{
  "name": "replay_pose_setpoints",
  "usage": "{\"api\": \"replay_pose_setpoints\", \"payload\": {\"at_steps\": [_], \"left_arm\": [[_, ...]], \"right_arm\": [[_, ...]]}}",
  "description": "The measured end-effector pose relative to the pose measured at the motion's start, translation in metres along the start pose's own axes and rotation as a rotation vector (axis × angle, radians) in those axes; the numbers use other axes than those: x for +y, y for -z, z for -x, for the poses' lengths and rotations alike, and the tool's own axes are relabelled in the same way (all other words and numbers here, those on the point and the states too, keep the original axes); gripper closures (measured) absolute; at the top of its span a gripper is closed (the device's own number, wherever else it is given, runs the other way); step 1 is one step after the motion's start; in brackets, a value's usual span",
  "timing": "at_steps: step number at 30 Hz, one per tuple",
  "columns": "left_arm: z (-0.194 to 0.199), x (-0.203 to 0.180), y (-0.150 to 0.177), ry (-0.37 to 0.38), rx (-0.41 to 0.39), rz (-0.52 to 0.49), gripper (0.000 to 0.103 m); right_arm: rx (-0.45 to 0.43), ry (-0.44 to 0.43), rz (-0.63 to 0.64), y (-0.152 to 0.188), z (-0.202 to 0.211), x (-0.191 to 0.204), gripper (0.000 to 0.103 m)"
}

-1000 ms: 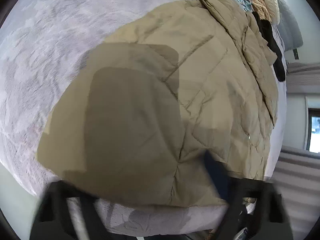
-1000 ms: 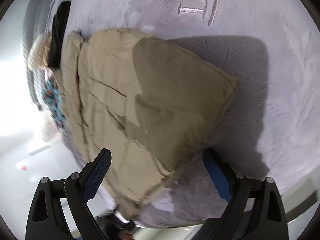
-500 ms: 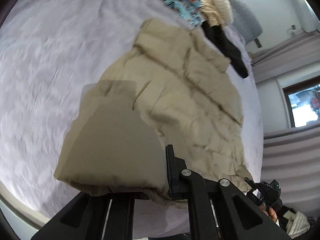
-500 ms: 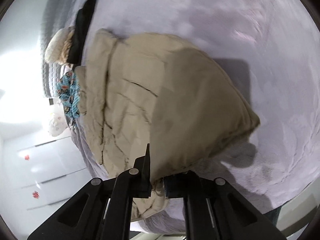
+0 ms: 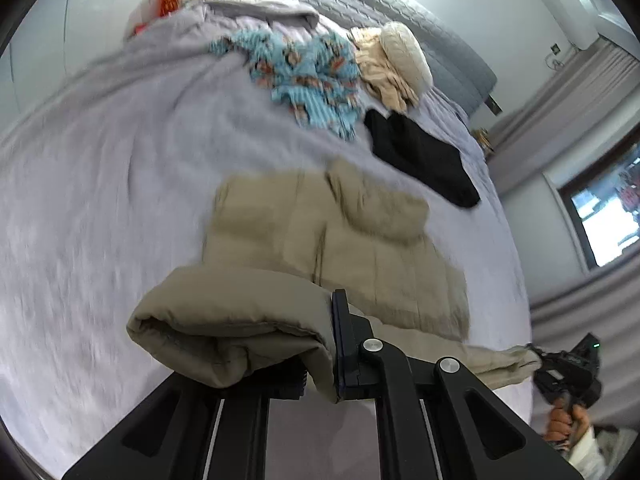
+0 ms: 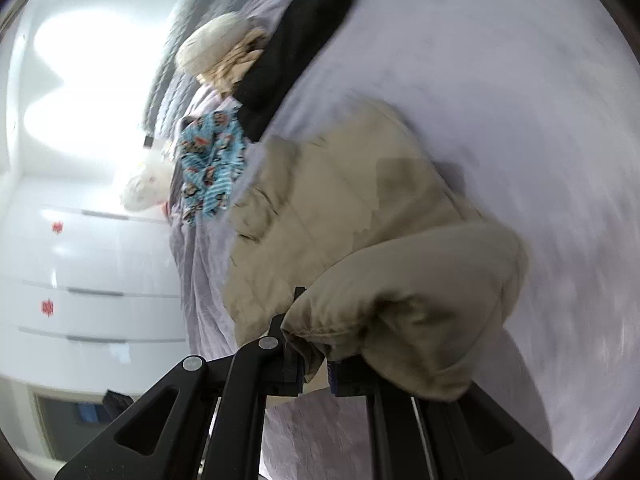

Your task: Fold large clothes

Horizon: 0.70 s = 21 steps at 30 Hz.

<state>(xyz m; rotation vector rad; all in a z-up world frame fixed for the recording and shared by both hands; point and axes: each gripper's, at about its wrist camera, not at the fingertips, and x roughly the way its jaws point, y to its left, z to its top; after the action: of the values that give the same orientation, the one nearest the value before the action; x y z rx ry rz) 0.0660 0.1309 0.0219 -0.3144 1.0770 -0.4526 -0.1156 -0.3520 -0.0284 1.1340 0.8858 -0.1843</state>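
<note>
The tan quilted jacket (image 5: 332, 240) lies on the pale lilac bedspread (image 5: 100, 184), its far part flat on the bed and its near hem lifted off it and rolled back toward the cameras. The left gripper (image 5: 320, 364) is clamped on one corner of that hem, the padded fabric bunched between its black fingers (image 5: 344, 344) and bulging out to one side in a thick fold. The right gripper (image 6: 314, 368) is clamped on the other corner, with a puffy lump of the jacket (image 6: 360, 220) hanging over and beside its fingers (image 6: 288, 364); its jaws have just been closing, and the cloth is pinched between them. In the left wrist view the right gripper (image 5: 568, 368) shows at the far right edge with the hem stretched to it, and a hand (image 5: 564, 424) grips its handle. Beyond the jacket, well apart from it toward the head of the bed, lie a black garment (image 5: 420, 156), a blue patterned cloth (image 5: 312, 76) and a cream fleecy garment (image 5: 392, 60), the last two touching. Behind them stands a grey padded headboard (image 5: 380, 4). A window (image 5: 608, 208) and grey curtains (image 5: 560, 104) are off to the right in the left view; white cabinet fronts (image 6: 80, 264) fill the left of the right view.
</note>
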Motion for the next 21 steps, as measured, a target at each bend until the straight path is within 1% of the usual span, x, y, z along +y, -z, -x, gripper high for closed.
{"api": "replay_pose_setpoints", "payload": {"at_steps": [2,4,6,7,8,11,13,17,21], "left_arm": [[-0.014,-0.006,-0.026,-0.045,-0.018,0.018,0.091],[-0.034,-0.008,-0.051,-0.089,-0.025,0.038,0.091],[-0.055,-0.006,-0.065,-0.137,-0.021,0.040,0.091],[-0.072,-0.004,-0.074,-0.171,-0.007,0.039,0.091],[-0.084,-0.003,-0.077,-0.191,0.001,0.033,0.091],[-0.130,0.005,-0.088,-0.246,0.044,-0.006,0.091],[-0.159,0.013,-0.091,-0.265,0.075,-0.024,0.091],[-0.206,0.028,-0.099,-0.276,0.127,-0.027,0.091],[-0.237,0.037,-0.100,-0.279,0.165,-0.039,0.091]], "right_arm": [[0.025,-0.001,0.057,-0.032,-0.015,0.022,0.094],[0.053,0.020,0.129,-0.068,-0.036,0.046,0.094],[0.082,0.045,0.163,-0.093,-0.059,0.058,0.094],[0.095,0.061,0.170,-0.106,-0.074,0.062,0.094],[0.106,0.076,0.172,-0.115,-0.090,0.063,0.094],[0.115,0.122,0.174,-0.130,-0.128,0.059,0.094],[0.106,0.146,0.163,-0.134,-0.151,0.052,0.094],[0.107,0.179,0.112,-0.142,-0.189,0.032,0.094],[0.109,0.203,0.067,-0.152,-0.219,0.015,0.094]]}}
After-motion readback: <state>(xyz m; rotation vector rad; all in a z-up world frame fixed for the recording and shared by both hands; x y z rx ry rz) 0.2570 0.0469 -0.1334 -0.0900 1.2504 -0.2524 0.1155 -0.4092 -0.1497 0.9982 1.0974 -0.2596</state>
